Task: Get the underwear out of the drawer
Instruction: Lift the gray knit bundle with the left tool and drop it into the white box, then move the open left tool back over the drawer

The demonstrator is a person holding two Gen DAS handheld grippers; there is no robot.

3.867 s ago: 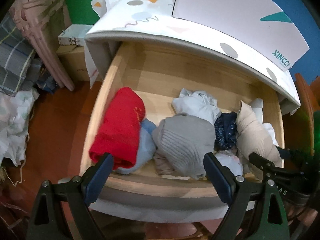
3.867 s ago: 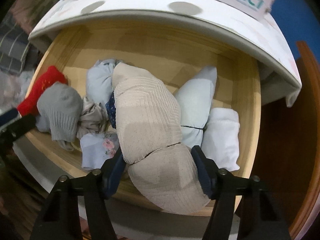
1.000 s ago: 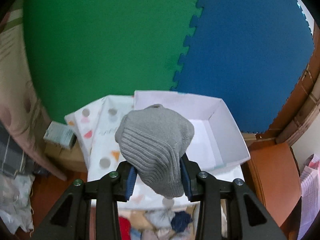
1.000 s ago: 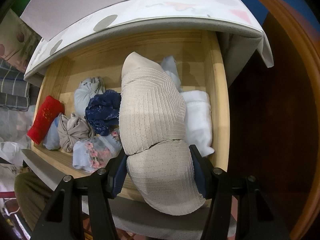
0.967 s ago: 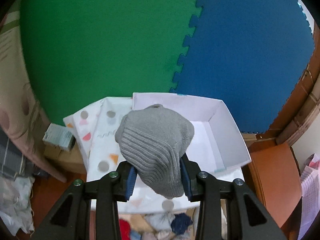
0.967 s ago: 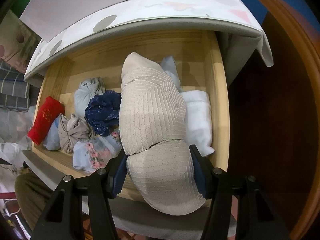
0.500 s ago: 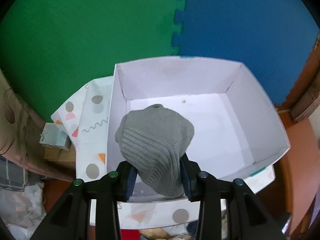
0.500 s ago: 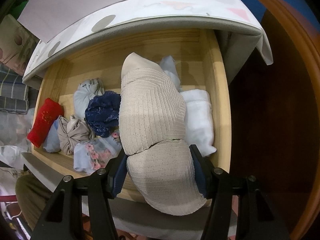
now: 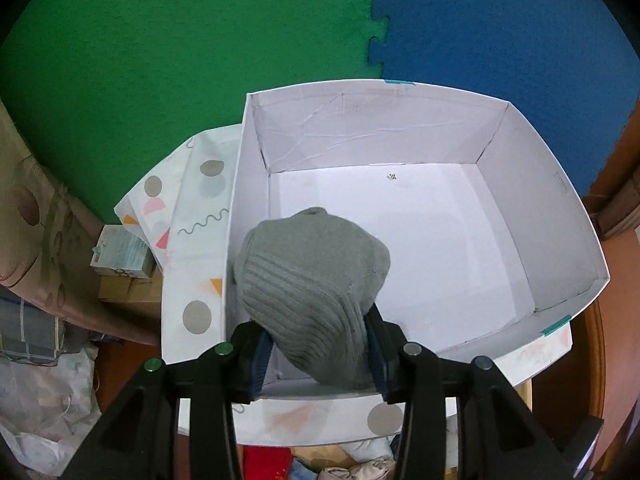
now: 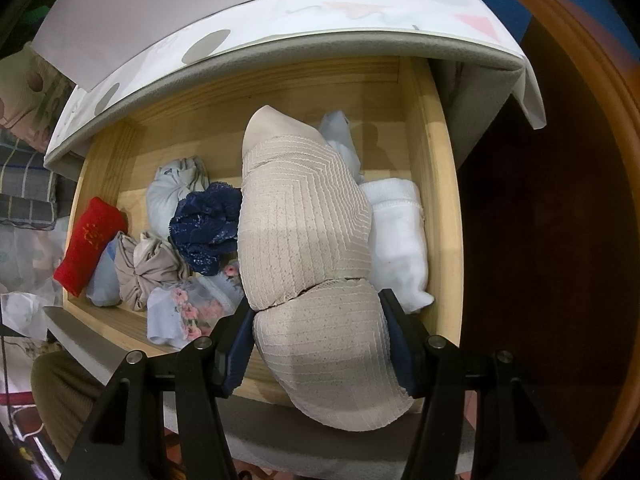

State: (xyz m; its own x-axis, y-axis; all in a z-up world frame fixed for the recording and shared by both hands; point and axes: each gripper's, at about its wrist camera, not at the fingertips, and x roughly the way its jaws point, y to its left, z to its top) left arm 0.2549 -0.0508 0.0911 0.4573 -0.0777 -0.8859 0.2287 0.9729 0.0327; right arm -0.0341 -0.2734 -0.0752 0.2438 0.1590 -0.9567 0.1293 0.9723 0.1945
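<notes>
- Green and blue foam mats [image 9: 200,40] behind; dresser top under a dotted cloth [image 9: 192,280], with a white shoe box [image 9: 560,216] standing on it, open side up, nothing inside.
- Left hand-held gripper [image 9: 316,354] clamped on a grey ribbed bundle [image 9: 308,280], squeezed low so the bulk stands proud above the fingers.
- Bundle held over the box's near-left corner, just ahead of the left hand-held gripper; likely poised there for a drop into the box. Contact with the box floor cannot be told.
- Drawer [image 10: 436,208] pulled out below the cloth-covered top, straight ahead of the right hand-held gripper [image 10: 318,344].
- Right hand-held gripper shut tight on a beige textured bundle [image 10: 304,232], gripped near its close end, long body reaching forward over the drawer. Seemingly lifted, or just about free of the pile; hard to tell.
- Remaining underwear in the drawer: red roll [image 10: 88,244] far to the left, pale blue piece [image 10: 172,192], navy lace piece [image 10: 206,226], taupe knot [image 10: 148,268], floral sheer piece [image 10: 188,312] close in on the left, white folded piece [image 10: 400,240] tight against the right.
- Task judged partway: two pieces in hand, several left inside.
- Beige bundle wide and soft, so a firm squeeze at one end probably chosen to stop it unrolling.
</notes>
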